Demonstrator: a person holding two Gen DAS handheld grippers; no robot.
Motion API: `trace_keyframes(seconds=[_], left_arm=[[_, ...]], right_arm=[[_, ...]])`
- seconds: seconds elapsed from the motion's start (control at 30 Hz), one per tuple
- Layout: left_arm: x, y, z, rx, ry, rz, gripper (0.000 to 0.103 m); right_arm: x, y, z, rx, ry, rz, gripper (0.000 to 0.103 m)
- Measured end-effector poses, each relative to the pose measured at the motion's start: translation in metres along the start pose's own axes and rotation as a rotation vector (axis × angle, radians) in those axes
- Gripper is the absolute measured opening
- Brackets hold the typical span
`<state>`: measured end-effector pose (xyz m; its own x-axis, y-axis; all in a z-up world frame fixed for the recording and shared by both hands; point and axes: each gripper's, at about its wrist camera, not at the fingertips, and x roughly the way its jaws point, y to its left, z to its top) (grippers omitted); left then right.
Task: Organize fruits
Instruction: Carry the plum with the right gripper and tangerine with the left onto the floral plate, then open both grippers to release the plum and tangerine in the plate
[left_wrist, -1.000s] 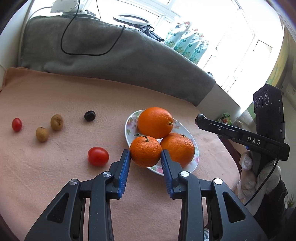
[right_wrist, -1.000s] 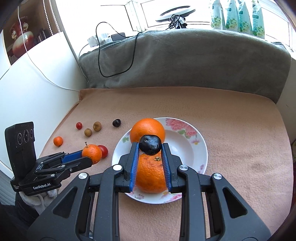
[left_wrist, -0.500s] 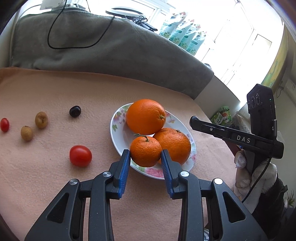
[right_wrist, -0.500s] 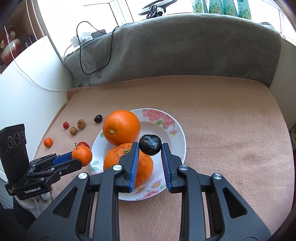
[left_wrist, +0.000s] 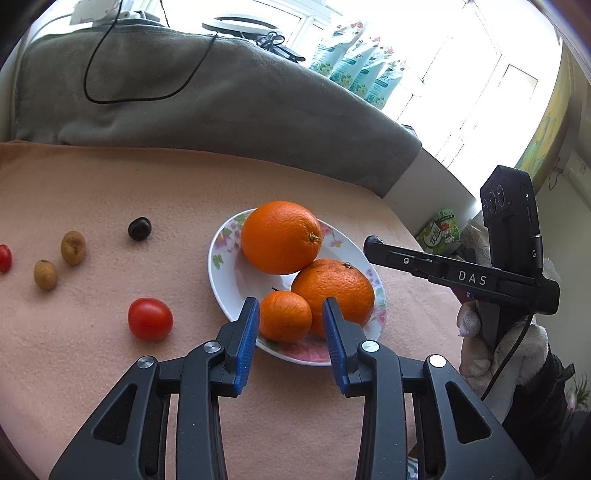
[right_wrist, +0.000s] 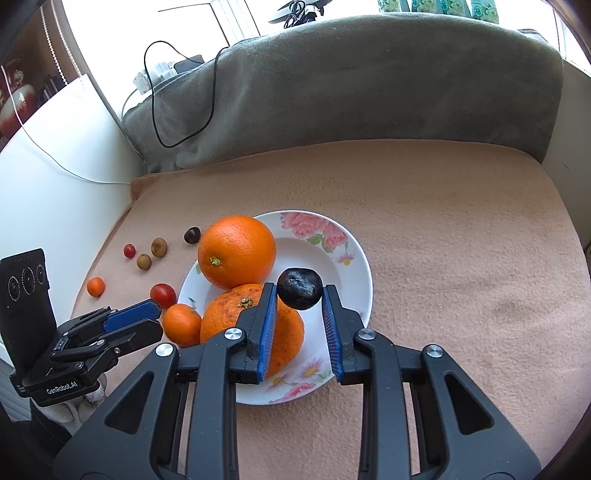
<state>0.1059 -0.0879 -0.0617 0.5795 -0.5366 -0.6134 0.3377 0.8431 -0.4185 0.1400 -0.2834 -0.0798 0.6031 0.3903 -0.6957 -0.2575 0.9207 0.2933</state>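
A floral white plate (left_wrist: 227, 284) (right_wrist: 354, 273) holds a big orange (left_wrist: 280, 236) (right_wrist: 236, 251), a rougher orange (left_wrist: 334, 290) (right_wrist: 251, 325) and a small mandarin (left_wrist: 285, 315) (right_wrist: 181, 324). My left gripper (left_wrist: 290, 314) (right_wrist: 147, 317) is open, its pads apart from the mandarin, which rests at the plate's near rim. My right gripper (right_wrist: 299, 295) (left_wrist: 373, 245) is shut on a dark wrinkled fruit (right_wrist: 300, 288), held above the plate's bare middle.
On the peach blanket left of the plate lie a cherry tomato (left_wrist: 150, 318), a dark cherry (left_wrist: 139, 228), two brown longans (left_wrist: 73, 242), another small red tomato (right_wrist: 129, 250) and a small mandarin (right_wrist: 96, 286). A grey cushion (left_wrist: 184, 103) with a black cable backs the surface.
My left gripper opened and let the mandarin go onto the plate's rim. My right gripper carried the dark fruit right, over the plate's middle.
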Motion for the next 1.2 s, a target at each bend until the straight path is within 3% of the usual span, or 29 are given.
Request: trace_keyframes(seconds=[0.1,0.2,0.23,0.3,0.37,0.53,0.83,1.2], left_arm=[[-0.002,-0.003,0.0,0.011,-0.005,-0.001,0.051],[-0.002,-0.006,0.001,0.017,-0.006,-0.002,0.055],[-0.002,-0.007,0.001,0.019,-0.007,0.002,0.058],[-0.003,-0.007,0.001,0.022,-0.012,0.012,0.068],[-0.004,-0.007,0.0,0.016,-0.013,0.029,0.07],[-0.005,-0.01,-0.003,0.05,-0.011,0.08,0.071],[-0.012,-0.003,-0.004,0.036,-0.026,0.101,0.071],[-0.037,0.029,-0.008,-0.019,-0.064,0.169,0.072]], right_arm=[[0.0,0.0,0.001,0.006,0.003,0.003,0.031],[-0.003,0.0,0.001,0.012,-0.017,-0.009,0.074],[-0.005,0.0,0.002,0.015,-0.028,-0.011,0.078],[-0.007,-0.001,0.003,0.023,-0.034,-0.003,0.079],[-0.008,-0.002,0.004,0.036,-0.03,-0.002,0.081],[-0.009,-0.001,0.003,0.043,-0.029,0.001,0.083],[-0.016,0.01,0.006,0.031,-0.047,0.009,0.083],[-0.019,0.025,0.01,0.018,-0.058,0.037,0.083]])
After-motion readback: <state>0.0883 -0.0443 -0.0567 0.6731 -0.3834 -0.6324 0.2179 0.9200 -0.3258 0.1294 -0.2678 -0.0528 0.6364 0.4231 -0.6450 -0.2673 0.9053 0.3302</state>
